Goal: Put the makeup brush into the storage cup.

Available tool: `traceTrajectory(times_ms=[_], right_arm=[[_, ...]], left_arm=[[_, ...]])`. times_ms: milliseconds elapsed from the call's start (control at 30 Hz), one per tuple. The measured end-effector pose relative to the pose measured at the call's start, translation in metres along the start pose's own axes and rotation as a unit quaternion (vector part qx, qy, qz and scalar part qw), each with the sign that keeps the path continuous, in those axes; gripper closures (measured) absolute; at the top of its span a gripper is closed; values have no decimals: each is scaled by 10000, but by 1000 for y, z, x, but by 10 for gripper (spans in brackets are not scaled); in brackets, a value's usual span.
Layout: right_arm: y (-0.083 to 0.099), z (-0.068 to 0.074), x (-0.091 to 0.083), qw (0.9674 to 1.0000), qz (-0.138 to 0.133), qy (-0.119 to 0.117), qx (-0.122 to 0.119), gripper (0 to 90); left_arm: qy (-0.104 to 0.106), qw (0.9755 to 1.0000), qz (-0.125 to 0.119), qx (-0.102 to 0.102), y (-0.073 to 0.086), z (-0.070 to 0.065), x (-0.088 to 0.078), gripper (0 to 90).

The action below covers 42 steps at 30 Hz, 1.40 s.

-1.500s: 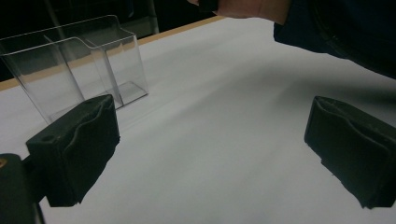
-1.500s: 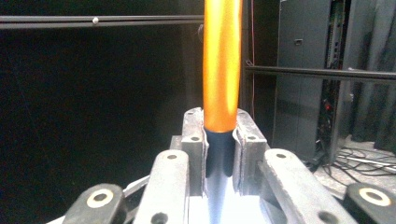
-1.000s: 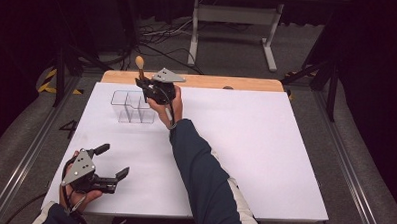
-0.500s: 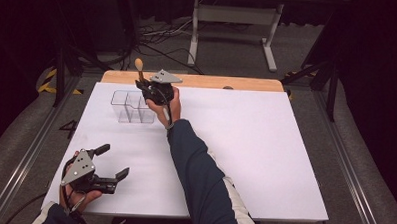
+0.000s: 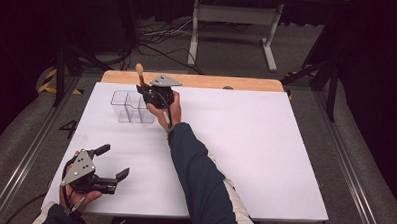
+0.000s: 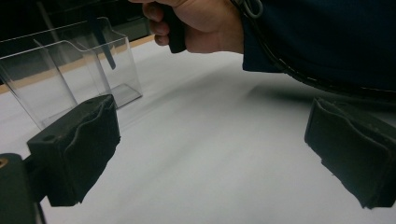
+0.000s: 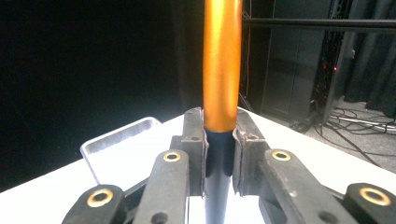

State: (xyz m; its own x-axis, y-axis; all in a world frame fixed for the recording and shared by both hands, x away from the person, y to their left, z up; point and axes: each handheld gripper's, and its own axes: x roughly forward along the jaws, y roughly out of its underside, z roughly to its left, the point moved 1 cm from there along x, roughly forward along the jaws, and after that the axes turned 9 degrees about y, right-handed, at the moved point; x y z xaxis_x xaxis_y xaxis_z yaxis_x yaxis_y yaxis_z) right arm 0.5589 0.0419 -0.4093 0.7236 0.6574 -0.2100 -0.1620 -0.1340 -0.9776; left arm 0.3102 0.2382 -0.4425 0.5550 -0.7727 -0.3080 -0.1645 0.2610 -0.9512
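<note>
The right gripper (image 7: 219, 154) clamps an orange-handled tool (image 7: 222, 65) upright, just above the clear divided holder (image 5: 131, 105) at the white table's (image 5: 265, 144) far left, while the left gripper (image 5: 113, 164) rests open near the front edge.

We're seeing a brush (image 7: 222, 65) with an orange handle over a black lower section, standing upright, tan tip (image 5: 139, 68) pointing up. It's sitting pinched at the black part in the right hand-held gripper (image 5: 154, 93), just beside the clear divided organizer (image 5: 129, 107) resting near the table's (image 5: 265, 144) far-left edge.
</note>
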Motion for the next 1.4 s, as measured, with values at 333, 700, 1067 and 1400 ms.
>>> traceTrajectory(times_ms=[333, 700, 1067, 1400], right_arm=[[-1, 1, -2, 9999, 43, 17, -102, 768], [-4, -8, -24, 9994, 42, 313, -168, 382], [-29, -25, -76, 9964, -168, 663, -492, 317], [-40, -30, -118, 9917, -231, 947, -841, 289]], left_arm=[[-12, 10000, 33, 16, 0, 0, 1, 41], [-28, 10000, 64, 7, 1, 1, 1, 41], [-85, 9999, 92, 68, 0, 0, 0, 40], [-114, 9998, 78, 145, -1, -1, 1, 39]])
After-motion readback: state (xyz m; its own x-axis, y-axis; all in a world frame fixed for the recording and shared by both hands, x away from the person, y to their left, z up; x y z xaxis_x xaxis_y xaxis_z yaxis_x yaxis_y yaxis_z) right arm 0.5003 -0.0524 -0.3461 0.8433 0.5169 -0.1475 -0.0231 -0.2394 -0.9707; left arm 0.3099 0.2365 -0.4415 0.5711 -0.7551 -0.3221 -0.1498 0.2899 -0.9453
